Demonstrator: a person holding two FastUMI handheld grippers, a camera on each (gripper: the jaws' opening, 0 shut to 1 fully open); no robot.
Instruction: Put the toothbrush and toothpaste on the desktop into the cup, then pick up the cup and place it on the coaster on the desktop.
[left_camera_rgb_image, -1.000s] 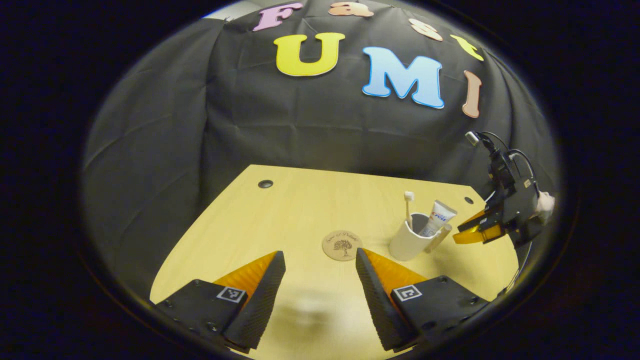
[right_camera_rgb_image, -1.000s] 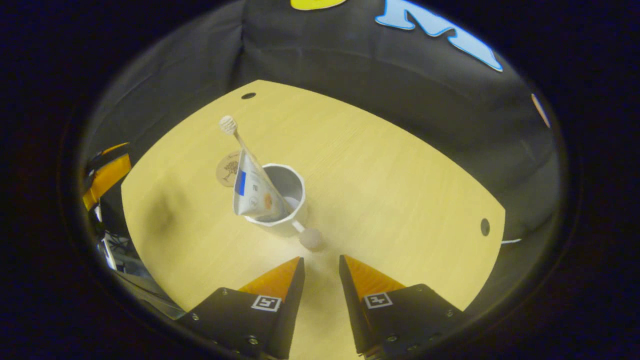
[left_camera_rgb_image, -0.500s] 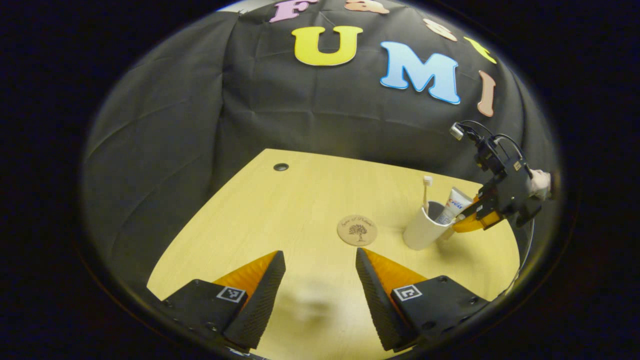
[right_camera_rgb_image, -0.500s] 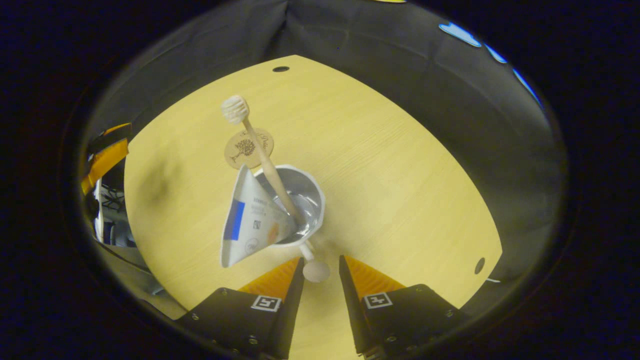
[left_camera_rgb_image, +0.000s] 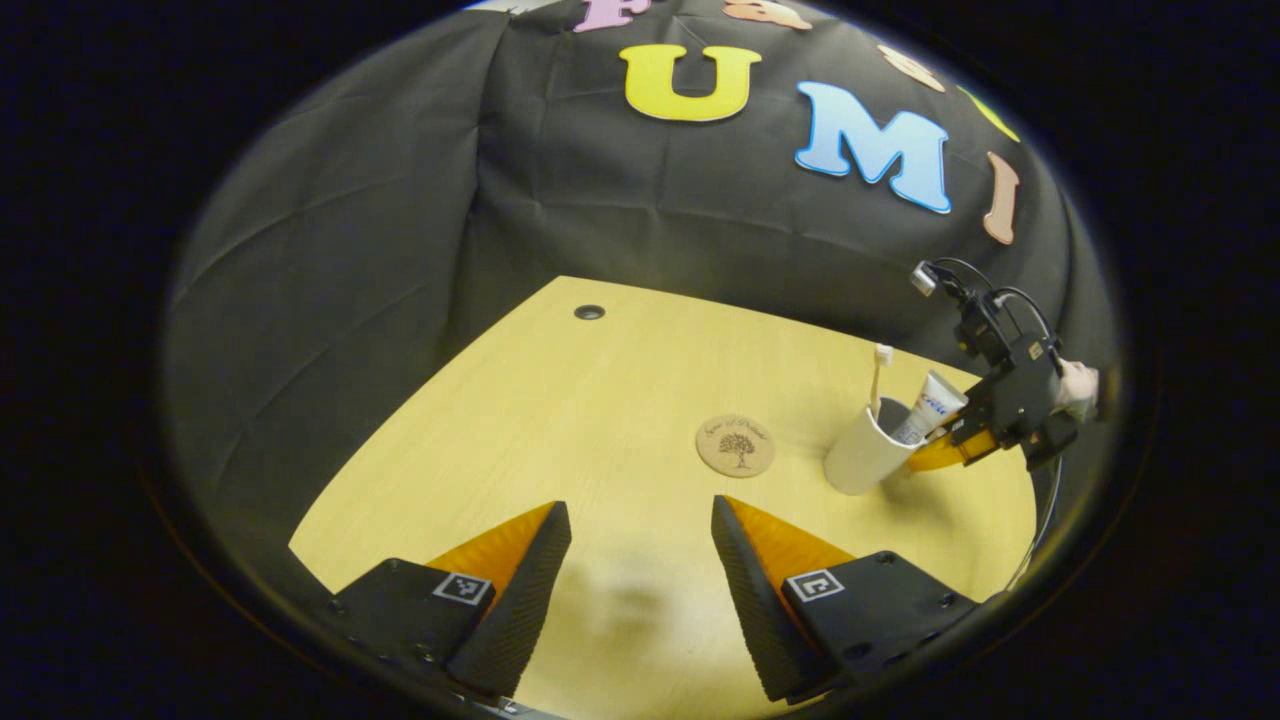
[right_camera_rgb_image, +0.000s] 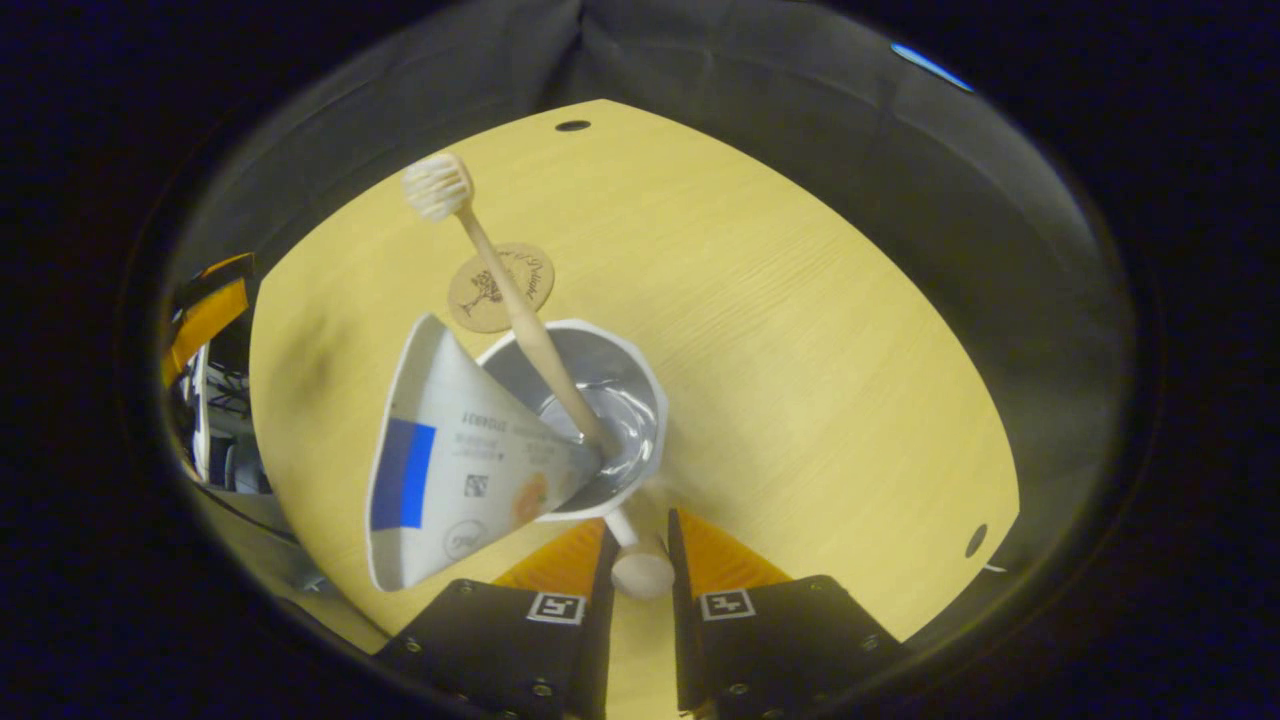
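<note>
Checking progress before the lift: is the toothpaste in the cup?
In: the toothpaste leans in the cup, beside the toothbrush.

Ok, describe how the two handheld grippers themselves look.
The left gripper and right gripper match: black housings, two wedge-shaped fingers, a square black-and-white marker on each finger base. The left's inner finger faces are ribbed. Black cables loop above the right one's boxy top.

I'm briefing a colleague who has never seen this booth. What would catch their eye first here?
The white cup, standing on the wooden table with the toothbrush and toothpaste leaning out of it. The right gripper has its fingers on either side of the cup's knobbed handle. Beyond the cup lies the round coaster, bare; the left gripper hangs open over the table's near edge.
</note>
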